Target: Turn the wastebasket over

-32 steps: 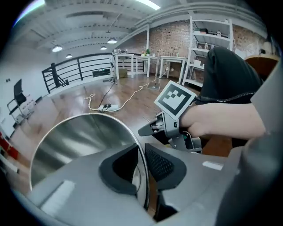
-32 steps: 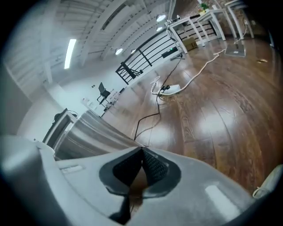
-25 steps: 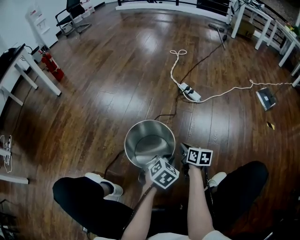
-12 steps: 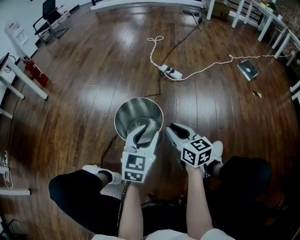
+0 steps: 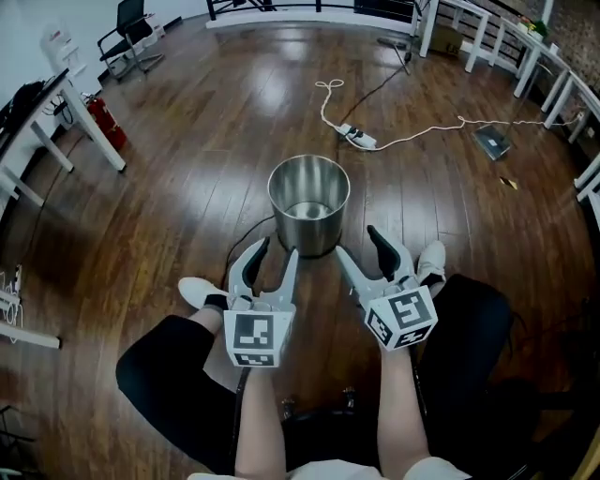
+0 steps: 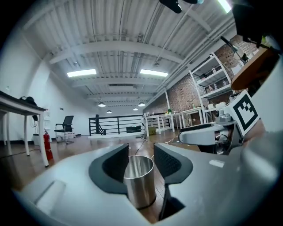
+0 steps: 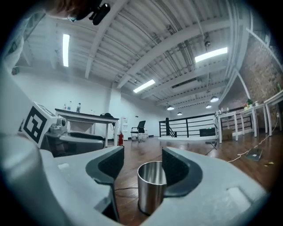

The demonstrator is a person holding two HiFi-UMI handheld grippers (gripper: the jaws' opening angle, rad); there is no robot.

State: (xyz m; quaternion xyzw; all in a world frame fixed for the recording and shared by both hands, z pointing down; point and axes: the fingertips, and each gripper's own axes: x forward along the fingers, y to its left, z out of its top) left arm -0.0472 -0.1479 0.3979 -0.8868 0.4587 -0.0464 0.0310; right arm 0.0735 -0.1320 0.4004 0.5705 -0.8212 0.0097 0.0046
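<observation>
Wastebasket upright, just beyond parted fingers

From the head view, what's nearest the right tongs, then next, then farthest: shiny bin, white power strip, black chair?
1. Shiny bin, just ahead of the right tongs.
2. White power strip, beyond it.
3. Black chair, far top left.

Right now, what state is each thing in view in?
wastebasket: upright, mouth up, touched by neither gripper.
left gripper: open, jaws have just been opening, nothing between them.
right gripper: open, jaws have just been opening, nothing between them.
fire extinguisher: standing upright.
</observation>
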